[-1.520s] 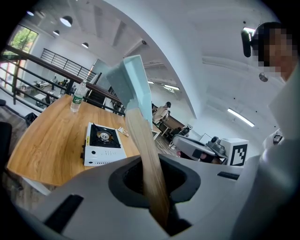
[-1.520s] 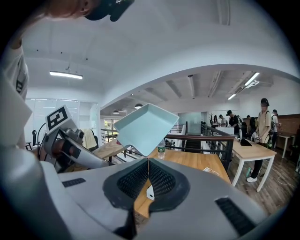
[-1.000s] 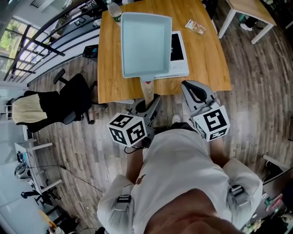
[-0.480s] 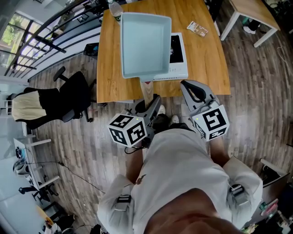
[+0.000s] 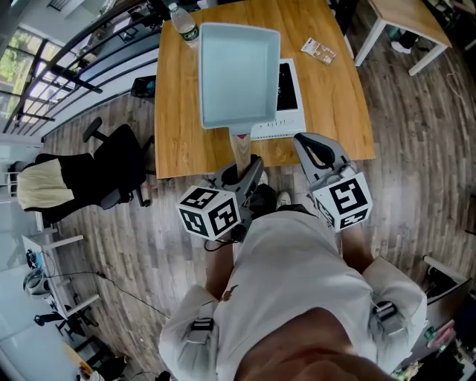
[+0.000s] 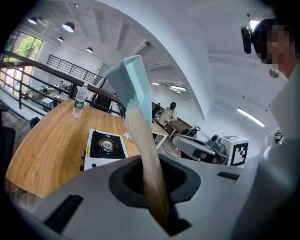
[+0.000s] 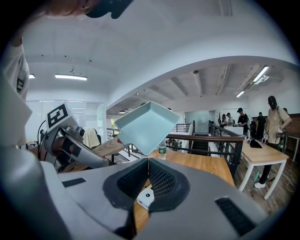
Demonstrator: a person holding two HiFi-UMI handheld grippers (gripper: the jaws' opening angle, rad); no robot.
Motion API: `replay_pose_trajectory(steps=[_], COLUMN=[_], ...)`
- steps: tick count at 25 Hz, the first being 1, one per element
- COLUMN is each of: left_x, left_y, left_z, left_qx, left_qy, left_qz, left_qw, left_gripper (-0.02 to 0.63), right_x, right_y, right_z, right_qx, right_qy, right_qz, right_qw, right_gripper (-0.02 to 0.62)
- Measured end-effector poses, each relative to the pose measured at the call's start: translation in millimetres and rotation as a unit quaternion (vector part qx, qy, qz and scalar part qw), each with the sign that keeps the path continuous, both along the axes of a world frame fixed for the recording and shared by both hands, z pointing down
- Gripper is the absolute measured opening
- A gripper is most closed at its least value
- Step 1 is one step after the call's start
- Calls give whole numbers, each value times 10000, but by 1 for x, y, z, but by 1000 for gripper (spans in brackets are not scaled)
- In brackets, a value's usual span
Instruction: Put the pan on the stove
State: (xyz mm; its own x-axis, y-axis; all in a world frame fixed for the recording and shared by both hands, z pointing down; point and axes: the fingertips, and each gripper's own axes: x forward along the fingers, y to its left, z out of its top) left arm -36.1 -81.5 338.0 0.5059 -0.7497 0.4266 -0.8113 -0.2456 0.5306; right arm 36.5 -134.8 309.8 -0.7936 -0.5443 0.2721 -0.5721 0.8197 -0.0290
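Pan [image 5: 238, 74] has barely shifted above stove [image 5: 290, 89], seemingly; left gripper [image 5: 249, 167] clamps its handle [image 5: 239, 147], right gripper [image 5: 306, 143] closed, empty.

There is 1 pan [image 5: 238, 74], 1 stove [image 5: 288, 111], 1 bottle [image 5: 182, 22] and 1 packet [image 5: 318, 50]. There are 2 grippers, the left gripper [image 5: 248, 165] and the right gripper [image 5: 303, 141]. There are 2 tables, the big table [image 5: 178, 111] and the far table [image 5: 416, 18]. There is 1 chair [image 5: 119, 167].

Bright, even light from ceiling strips [image 7: 70, 76] and a window [image 5: 13, 65] gives soft shadows; the gripper views bend strongly and go black at the corners.
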Motion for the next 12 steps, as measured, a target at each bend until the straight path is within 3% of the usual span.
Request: replay_pose_trajectory(steps=[12], left_x=[-36], left_y=[-52], left_z=[16], left_qx=[-192], left_qy=[82], left_qz=[255], left_qw=[9995], left_gripper=[57], right_x=[-34], right_y=[-48], right_z=[10], right_qx=[-100], right_qy=[147], right_qz=[248], right_qw=[9995], right_gripper=[21])
